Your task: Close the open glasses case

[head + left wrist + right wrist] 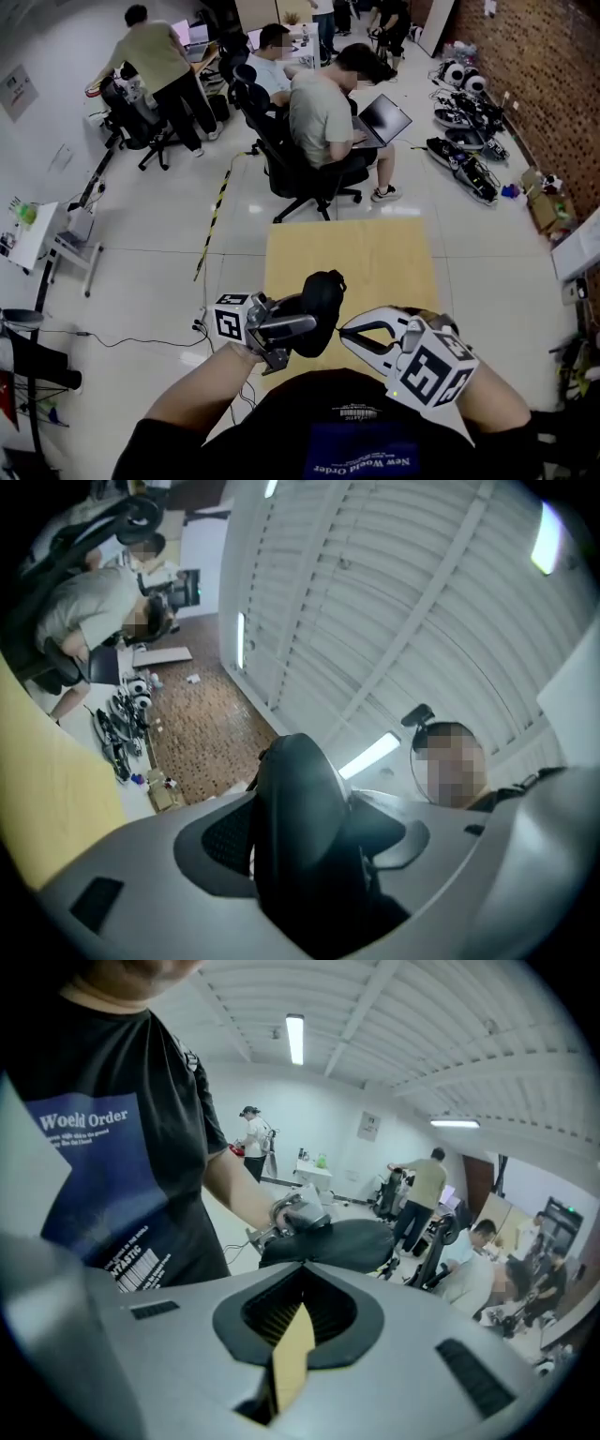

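Note:
My left gripper [302,325] is shut on the black glasses case [323,295] and holds it up above the near edge of the tan table [347,248]. In the left gripper view the case [300,827] fills the space between the jaws and points up toward the ceiling. My right gripper [345,330] is shut with nothing in it, its tips just right of the case. From the right gripper view the case [337,1241] lies just beyond the shut tips [305,1265]. I cannot tell whether its lid is fully down.
Two people sit on office chairs [300,173] just beyond the table's far edge, and a third person [155,56] stands at the back left. Equipment [464,159] lies on the floor along the brick wall at right. A white cart [42,234] stands at left.

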Demonstrator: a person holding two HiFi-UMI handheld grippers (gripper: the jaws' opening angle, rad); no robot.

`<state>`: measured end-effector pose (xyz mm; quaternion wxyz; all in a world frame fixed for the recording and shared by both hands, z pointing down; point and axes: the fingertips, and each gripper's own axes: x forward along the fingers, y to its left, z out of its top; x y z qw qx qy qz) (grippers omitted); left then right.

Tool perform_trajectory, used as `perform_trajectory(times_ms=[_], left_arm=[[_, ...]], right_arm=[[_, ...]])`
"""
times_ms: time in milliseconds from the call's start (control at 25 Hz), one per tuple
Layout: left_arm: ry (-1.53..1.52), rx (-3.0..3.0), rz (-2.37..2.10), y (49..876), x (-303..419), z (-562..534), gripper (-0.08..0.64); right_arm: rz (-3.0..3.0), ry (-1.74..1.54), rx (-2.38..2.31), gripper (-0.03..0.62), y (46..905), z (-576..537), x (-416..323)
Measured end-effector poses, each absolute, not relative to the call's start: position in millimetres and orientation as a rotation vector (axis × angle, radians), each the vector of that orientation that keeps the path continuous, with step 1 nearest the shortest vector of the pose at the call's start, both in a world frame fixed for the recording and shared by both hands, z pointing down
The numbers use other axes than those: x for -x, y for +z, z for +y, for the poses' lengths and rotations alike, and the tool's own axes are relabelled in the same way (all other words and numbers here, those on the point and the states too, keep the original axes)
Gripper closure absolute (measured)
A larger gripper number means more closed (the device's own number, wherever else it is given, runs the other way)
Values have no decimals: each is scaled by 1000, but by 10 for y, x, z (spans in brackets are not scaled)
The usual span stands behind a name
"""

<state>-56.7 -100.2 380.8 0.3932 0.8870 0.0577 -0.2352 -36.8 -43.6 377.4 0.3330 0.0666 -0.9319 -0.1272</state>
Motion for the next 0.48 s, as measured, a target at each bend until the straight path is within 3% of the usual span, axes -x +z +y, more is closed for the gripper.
perform_trajectory(times_ms=[480], left_arm=[[-1080,-1899,-323,3293,888,-1783,245]], right_arm=[[-2396,-574,-437,602,3706,-603,481]])
